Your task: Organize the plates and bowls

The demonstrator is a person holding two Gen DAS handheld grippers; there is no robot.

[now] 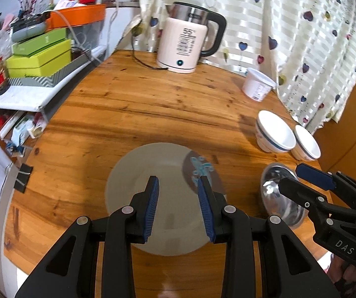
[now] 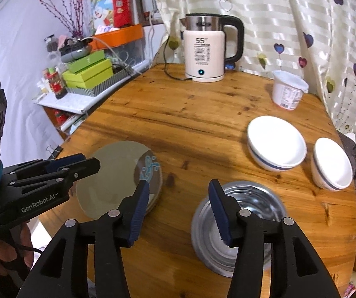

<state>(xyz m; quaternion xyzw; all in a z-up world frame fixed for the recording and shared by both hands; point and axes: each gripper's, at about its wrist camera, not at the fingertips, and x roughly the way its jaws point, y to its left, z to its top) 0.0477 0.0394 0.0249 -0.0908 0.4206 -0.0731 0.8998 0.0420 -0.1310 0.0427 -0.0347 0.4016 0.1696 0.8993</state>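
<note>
Both claws released, nothing gripped: left claw (image 1: 178, 198) hung over grey plates (image 1: 128, 173); right claw (image 2: 178, 206) beside steel bowl (image 2: 252, 198) on table (image 2: 178, 124).

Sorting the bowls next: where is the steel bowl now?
The steel bowl sits at the near table edge under the right gripper, right of the plates, nearer than the two white bowls.

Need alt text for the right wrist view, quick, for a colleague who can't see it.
Right tongs open and empty above a round wooden table, over a steel bowl. A grey plate lies to the left under the left tongs, two white bowls to the right, and an electric kettle at the back.
</note>
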